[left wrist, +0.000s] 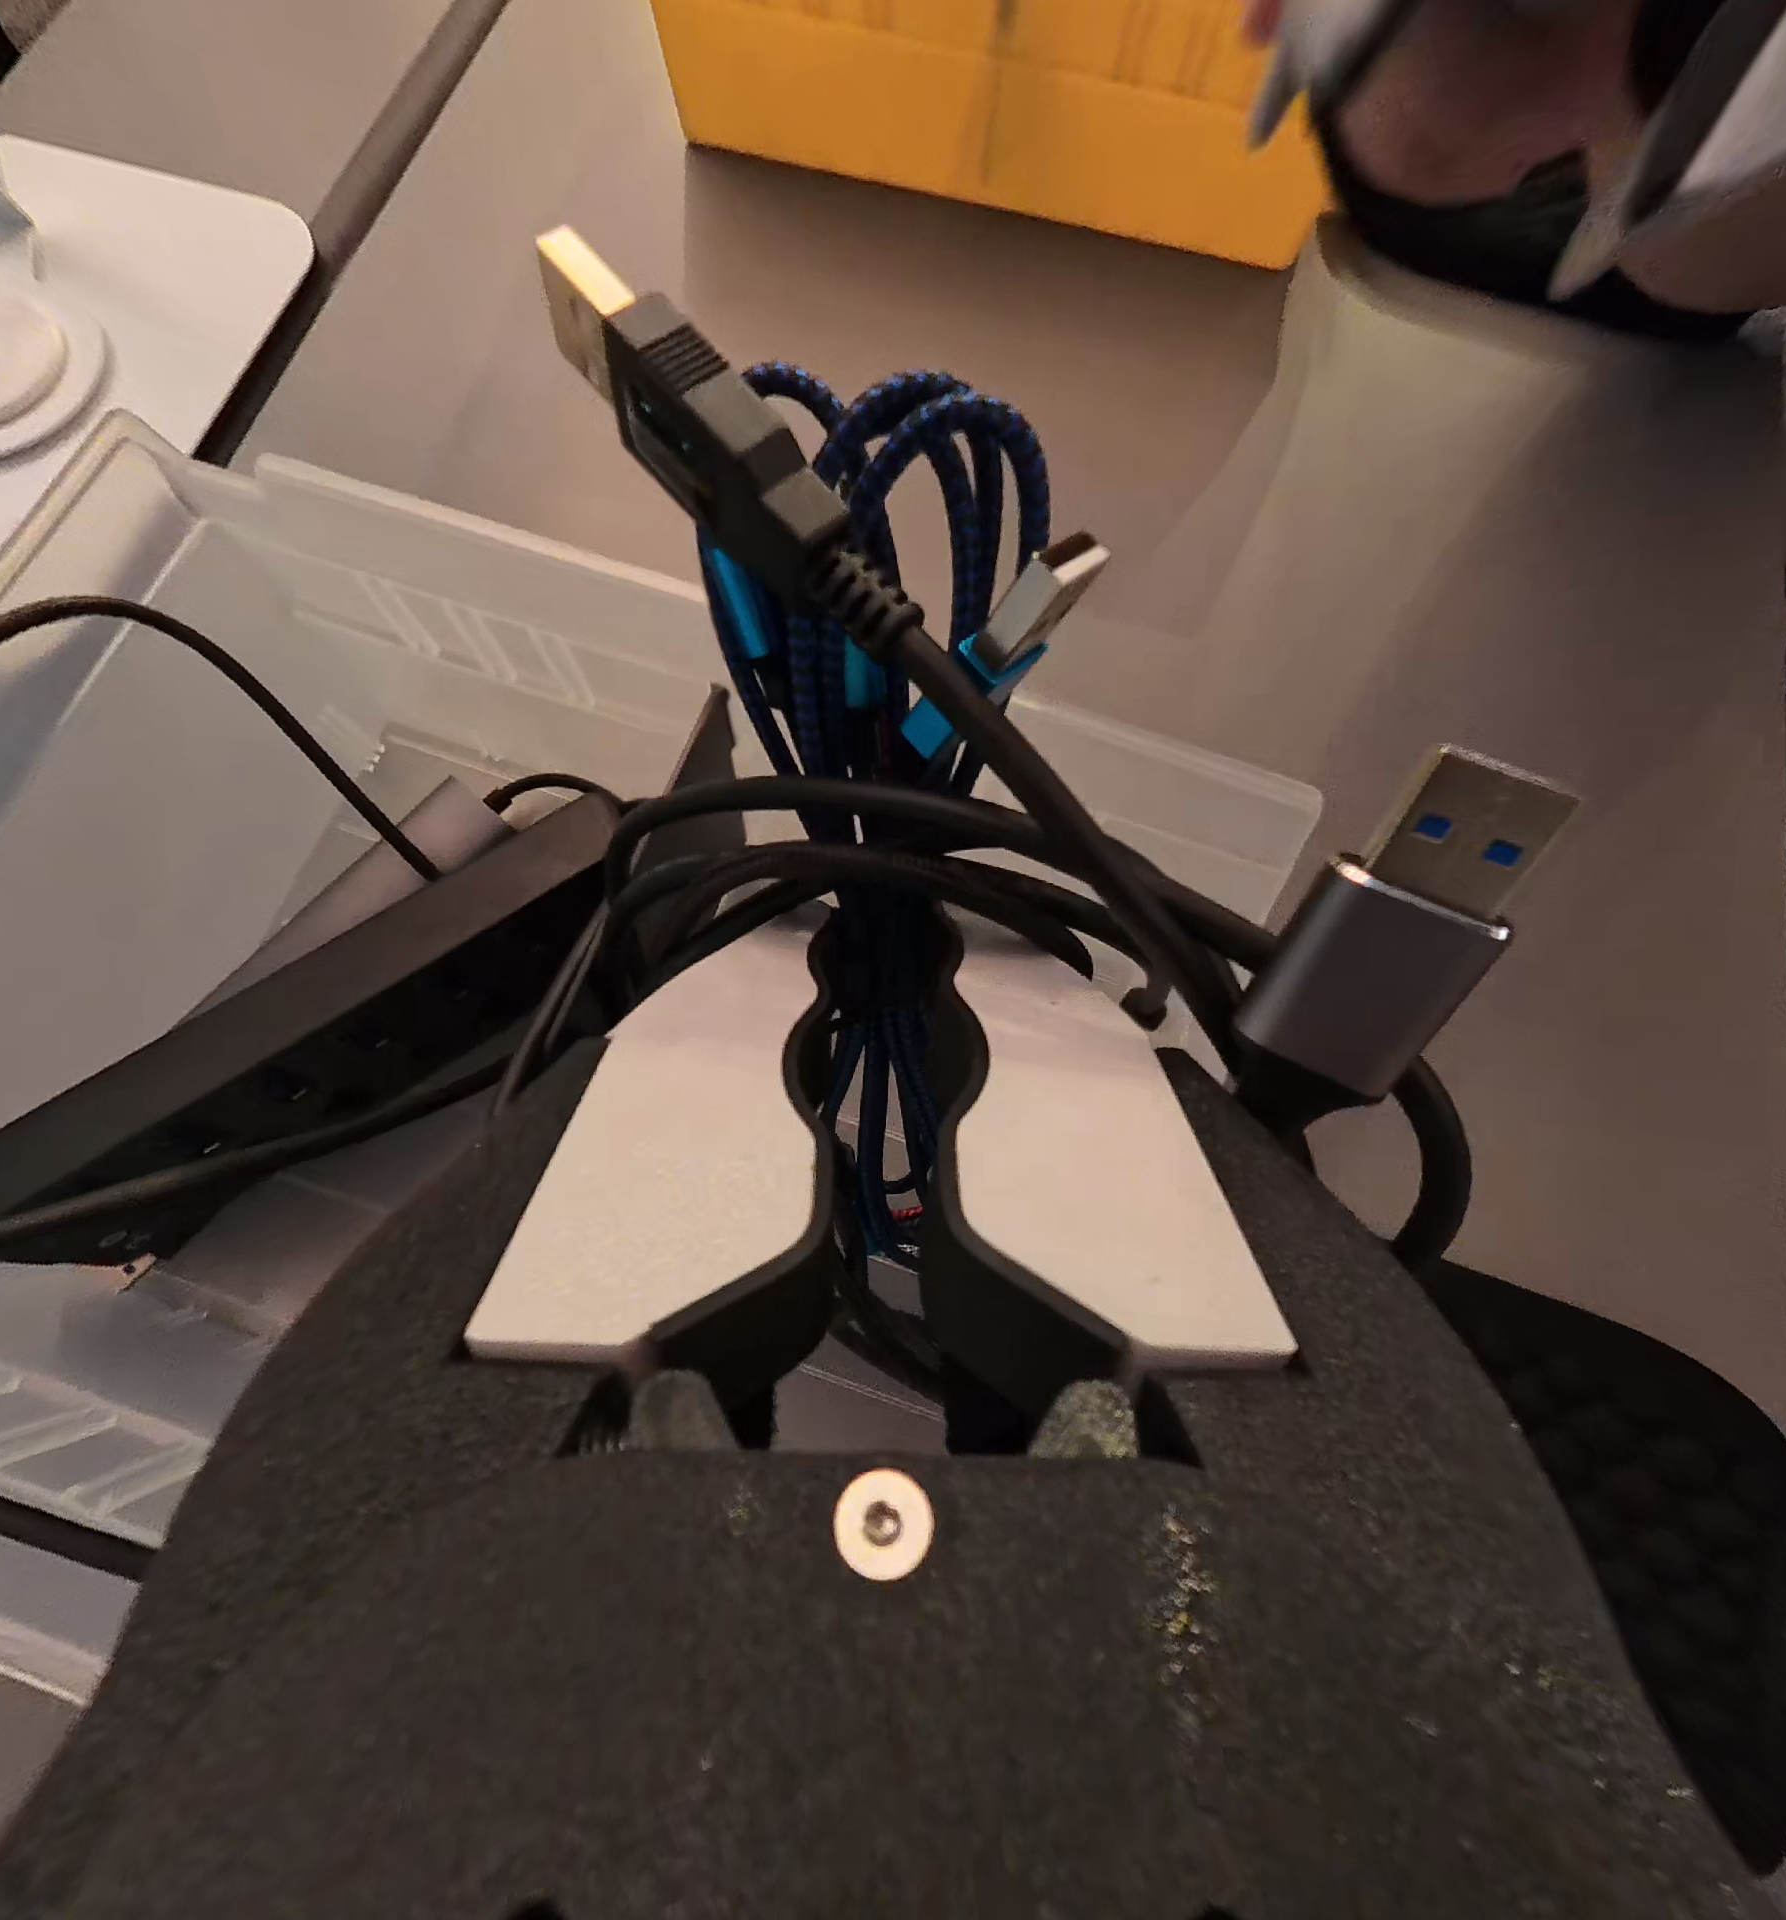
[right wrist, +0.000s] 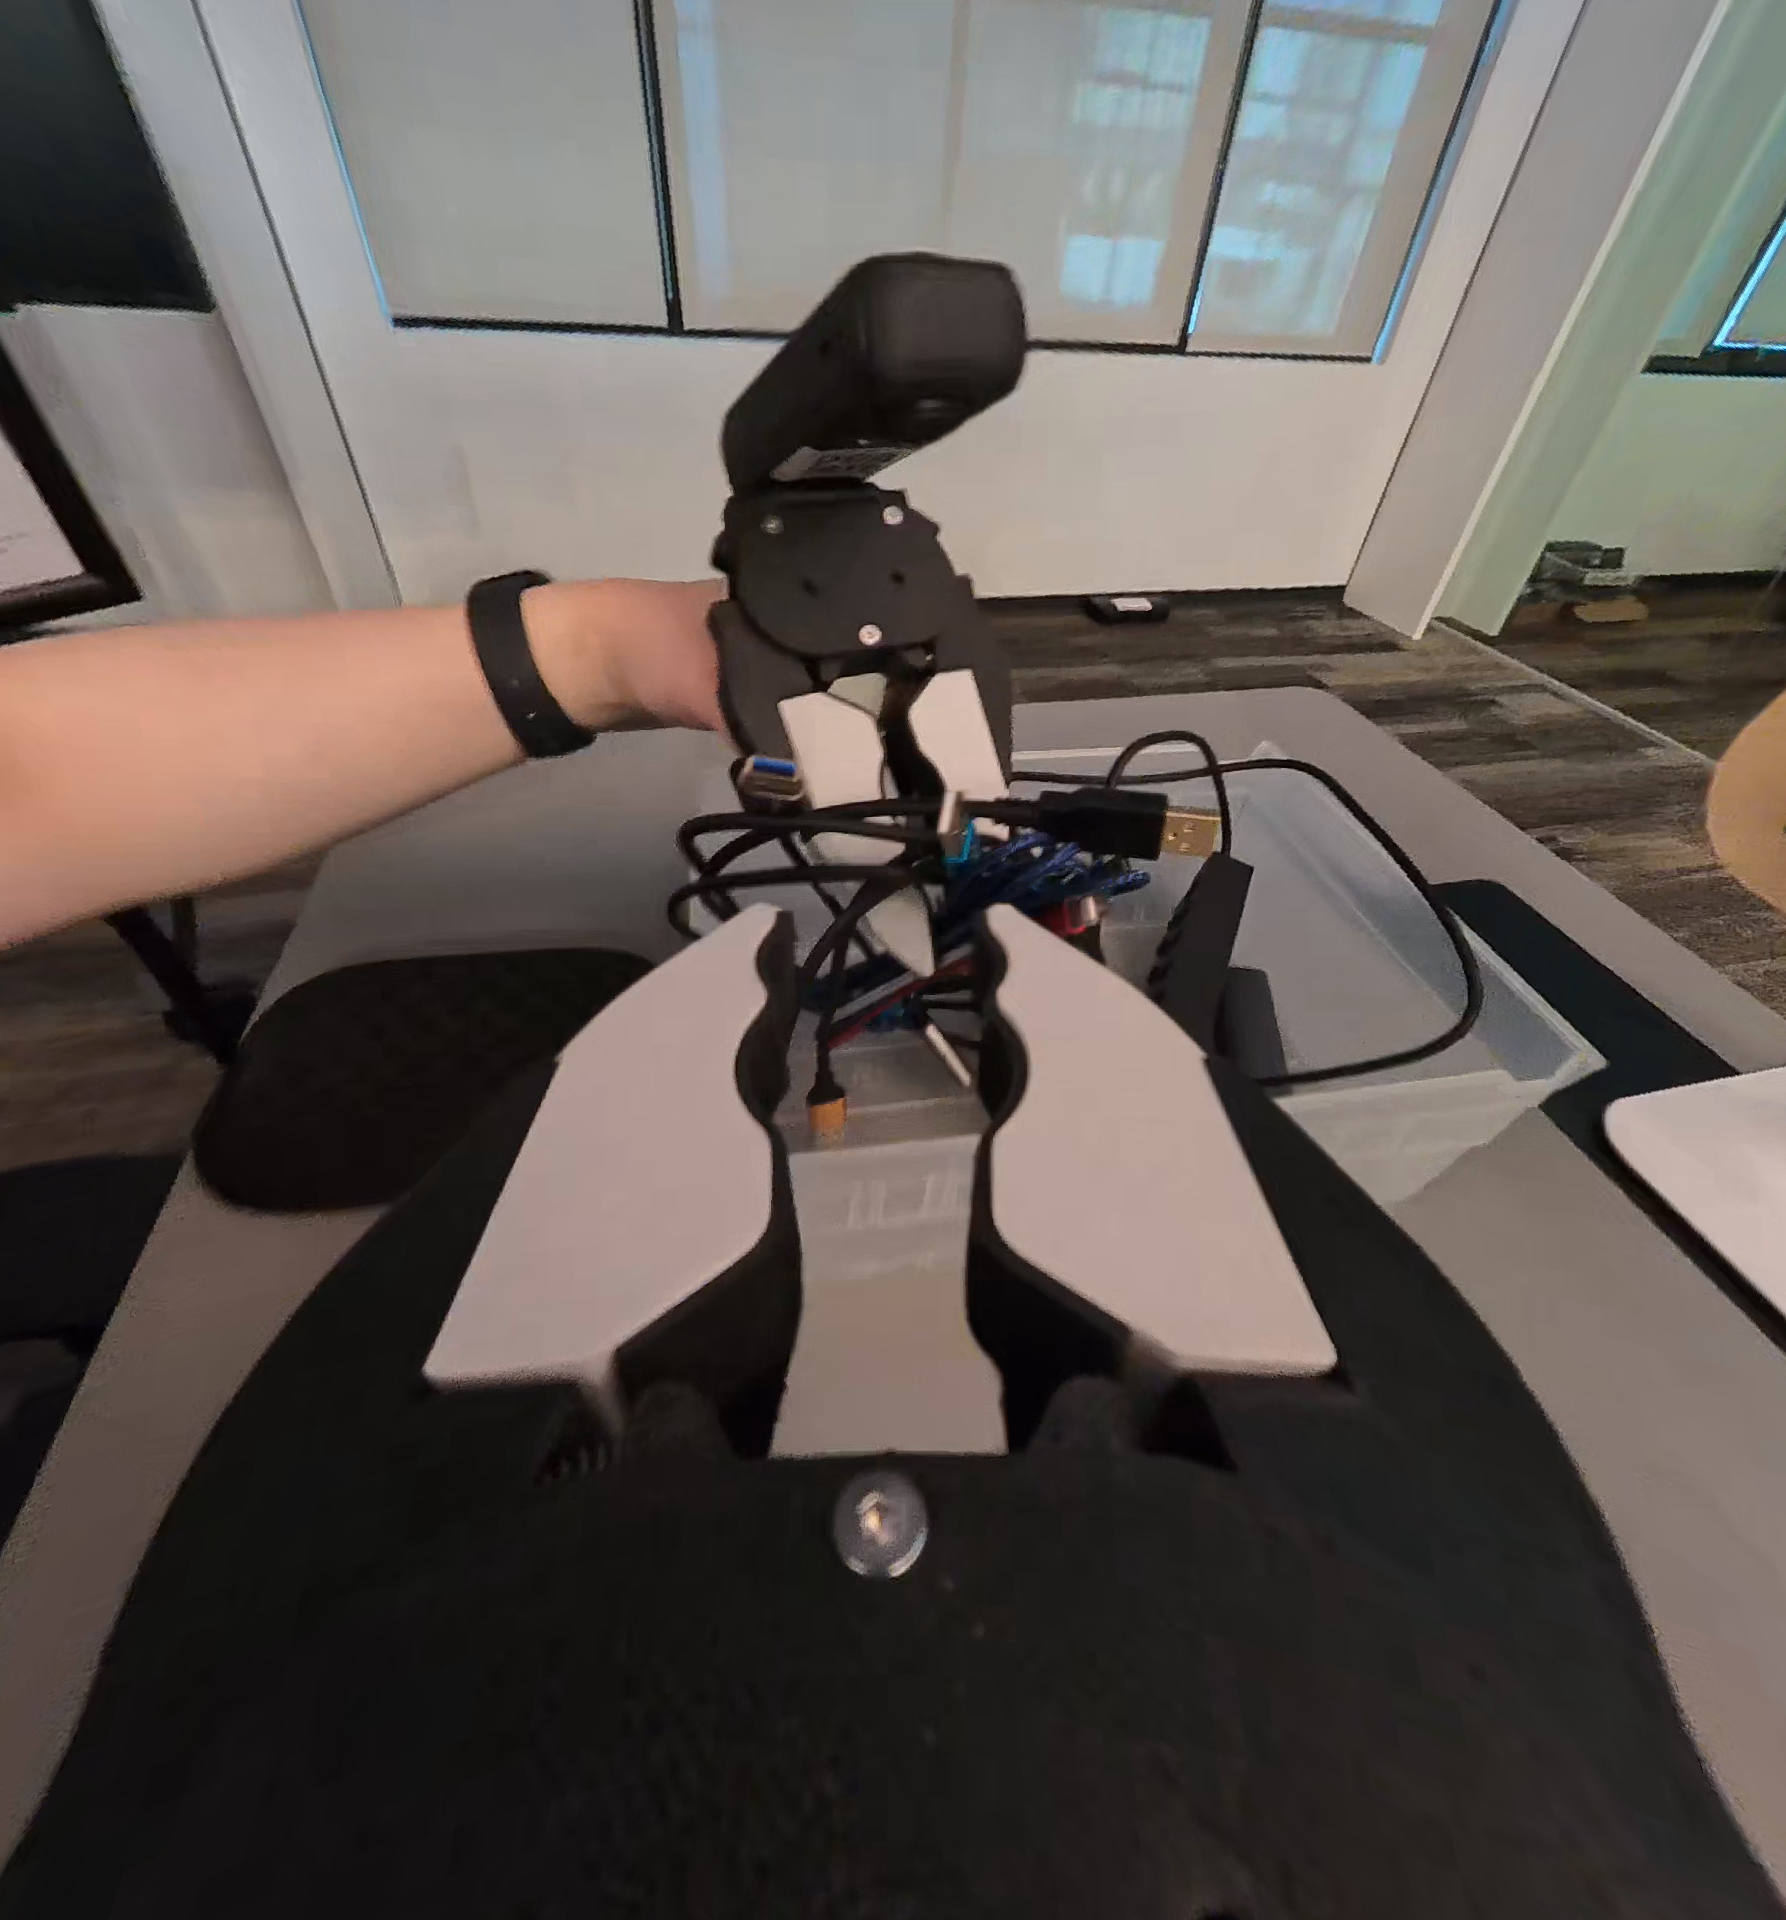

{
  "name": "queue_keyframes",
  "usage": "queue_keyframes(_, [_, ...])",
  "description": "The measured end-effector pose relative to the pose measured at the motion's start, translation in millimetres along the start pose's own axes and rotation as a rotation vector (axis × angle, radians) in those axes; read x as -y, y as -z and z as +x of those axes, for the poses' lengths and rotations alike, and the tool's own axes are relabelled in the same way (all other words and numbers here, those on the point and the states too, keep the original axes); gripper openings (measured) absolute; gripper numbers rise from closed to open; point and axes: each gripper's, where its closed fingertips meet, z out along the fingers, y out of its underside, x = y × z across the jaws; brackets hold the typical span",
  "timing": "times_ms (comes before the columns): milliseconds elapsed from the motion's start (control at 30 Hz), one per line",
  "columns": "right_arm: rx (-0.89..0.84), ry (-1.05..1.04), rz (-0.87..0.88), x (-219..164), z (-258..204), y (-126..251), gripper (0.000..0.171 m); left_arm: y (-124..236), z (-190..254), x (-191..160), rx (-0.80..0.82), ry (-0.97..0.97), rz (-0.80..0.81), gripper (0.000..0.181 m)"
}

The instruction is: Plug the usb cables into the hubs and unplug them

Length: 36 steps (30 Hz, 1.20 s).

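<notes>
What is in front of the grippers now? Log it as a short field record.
left gripper: shut on cable bundle
cable bundle: blue braided and black cables, lifted above the bin
right gripper: open, empty, facing the bundle
black USB plug: gold tip, pointing up
grey USB plug: blue insert, right of the bundle
hub: black, in clear bin

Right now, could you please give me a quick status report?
Left gripper shut on cable bundle, lifted over clear bin. Right gripper open, nearing bundle. Nothing plugged; black hub tangled among cables.
</notes>
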Motion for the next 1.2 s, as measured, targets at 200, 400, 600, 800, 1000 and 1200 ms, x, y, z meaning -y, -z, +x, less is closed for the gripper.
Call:
queue_keyframes(200, [-0.046,-0.153,0.025,-13.0,24.0,-28.7,0.050,-0.9,7.9,3.7,-0.003,-0.041,0.021,0.013])
queue_keyframes(400, [0.013,-0.273,-0.018,-31.8,26.8,-45.0,0.058,-6.5,12.0,6.2,-0.023,-0.074,0.013,0.013])
queue_keyframes(600, [0.110,-0.302,0.001,-35.0,20.5,-51.5,0.017,-8.4,16.9,4.2,-0.064,-0.064,0.016,0.015])
queue_keyframes(800, [0.056,-0.238,0.015,-33.6,30.8,-46.9,0.015,10.2,4.0,3.2,-0.022,0.045,0.068,0.030])
queue_keyframes(1000, [0.064,-0.257,0.101,-14.2,34.0,-36.1,0.015,36.7,-18.3,-8.1,0.145,0.096,0.045,0.030])
queue_keyframes(1200, [0.074,-0.215,0.255,28.3,31.4,-6.8,0.015,48.9,-18.8,-20.8,0.243,0.163,0.007,0.034])
